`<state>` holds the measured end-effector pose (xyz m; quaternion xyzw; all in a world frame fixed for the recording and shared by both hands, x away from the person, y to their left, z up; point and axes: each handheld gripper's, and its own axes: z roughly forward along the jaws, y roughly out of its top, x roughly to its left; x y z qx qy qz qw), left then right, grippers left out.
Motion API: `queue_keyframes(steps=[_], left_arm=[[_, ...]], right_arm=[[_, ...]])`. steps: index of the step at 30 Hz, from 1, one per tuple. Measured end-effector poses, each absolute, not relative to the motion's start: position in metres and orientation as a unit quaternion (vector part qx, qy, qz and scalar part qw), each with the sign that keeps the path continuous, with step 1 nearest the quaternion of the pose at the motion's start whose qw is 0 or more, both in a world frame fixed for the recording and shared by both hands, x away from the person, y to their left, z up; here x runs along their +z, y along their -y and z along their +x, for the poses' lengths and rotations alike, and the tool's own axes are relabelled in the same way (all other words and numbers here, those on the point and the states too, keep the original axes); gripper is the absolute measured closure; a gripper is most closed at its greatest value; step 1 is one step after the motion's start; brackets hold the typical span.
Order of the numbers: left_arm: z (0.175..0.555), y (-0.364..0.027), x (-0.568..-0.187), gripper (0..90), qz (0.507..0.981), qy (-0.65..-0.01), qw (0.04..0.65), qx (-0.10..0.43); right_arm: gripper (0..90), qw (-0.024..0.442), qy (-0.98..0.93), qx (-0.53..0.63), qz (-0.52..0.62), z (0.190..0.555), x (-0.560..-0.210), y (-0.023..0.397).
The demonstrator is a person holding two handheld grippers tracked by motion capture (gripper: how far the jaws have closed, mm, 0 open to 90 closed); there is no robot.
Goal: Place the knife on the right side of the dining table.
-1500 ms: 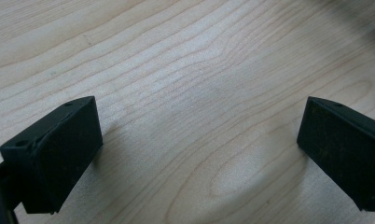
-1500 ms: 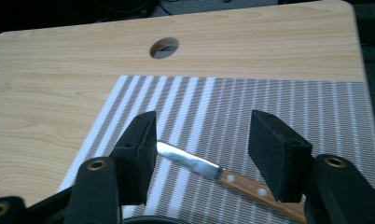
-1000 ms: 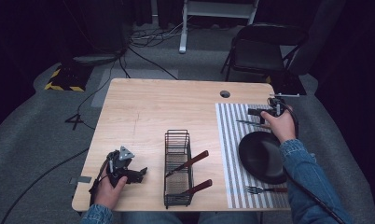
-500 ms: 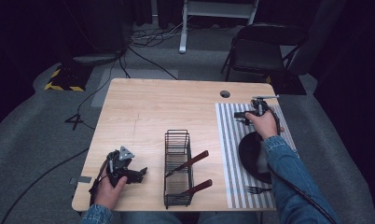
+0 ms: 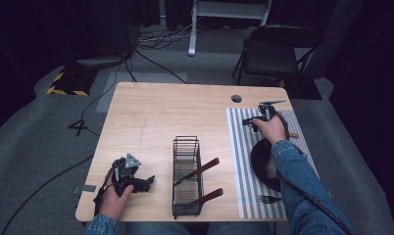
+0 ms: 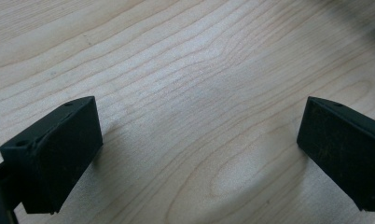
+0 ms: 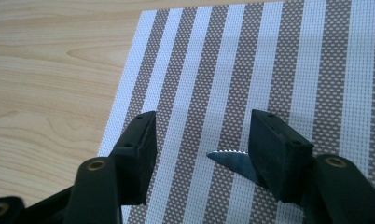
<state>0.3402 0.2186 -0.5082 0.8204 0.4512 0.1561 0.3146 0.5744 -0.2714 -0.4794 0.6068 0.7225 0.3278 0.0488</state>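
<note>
My right gripper (image 5: 247, 122) hovers low over the far part of a grey-and-white striped placemat (image 5: 239, 161), pointing left. Its jaws stand wide open (image 7: 202, 140). A serrated knife tip (image 7: 227, 161) lies on the mat between them, close to the right-hand jaw, and neither pad presses on it. The knife's brown handle end (image 5: 294, 135) sticks out behind the hand. My left gripper (image 5: 148, 181) rests near the table's front left corner. It is open (image 6: 199, 154), with bare wood between its jaws.
A black wire rack (image 5: 186, 176) at front centre holds two wooden-handled utensils (image 5: 200, 170). A black plate (image 5: 261, 159) sits on the mat, partly under the right forearm, with a fork (image 5: 268, 199) near the front edge. A chair (image 5: 276, 54) stands beyond the table.
The right hand and its gripper moved left and lower over the mat, onto the knife. The forearm now covers part of the black plate. The left gripper stayed still.
</note>
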Motion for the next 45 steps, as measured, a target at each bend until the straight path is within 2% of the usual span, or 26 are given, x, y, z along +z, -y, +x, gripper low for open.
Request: queue_keyframes(steps=[17,24,38,45], left_arm=[[0.340,-0.219,-0.508,0.2,0.821,-0.451,0.315,0.156],[0.340,-0.219,-0.508,0.2,0.821,-0.451,0.314,0.156],[0.340,-0.219,-0.508,0.2,0.821,-0.451,0.314,0.156],[0.340,-0.219,-0.508,0.2,0.821,-0.451,0.314,0.156]], right_arm=[[45.4,0.040,-0.728,0.304,0.613,0.569,-0.476,0.272],[44.6,0.050,-0.728,0.337,0.595,0.563,-0.459,0.273],[42.4,0.083,-0.744,0.426,0.508,0.501,-0.385,0.273],[41.4,0.089,-0.754,0.454,0.467,0.465,-0.370,0.264]])
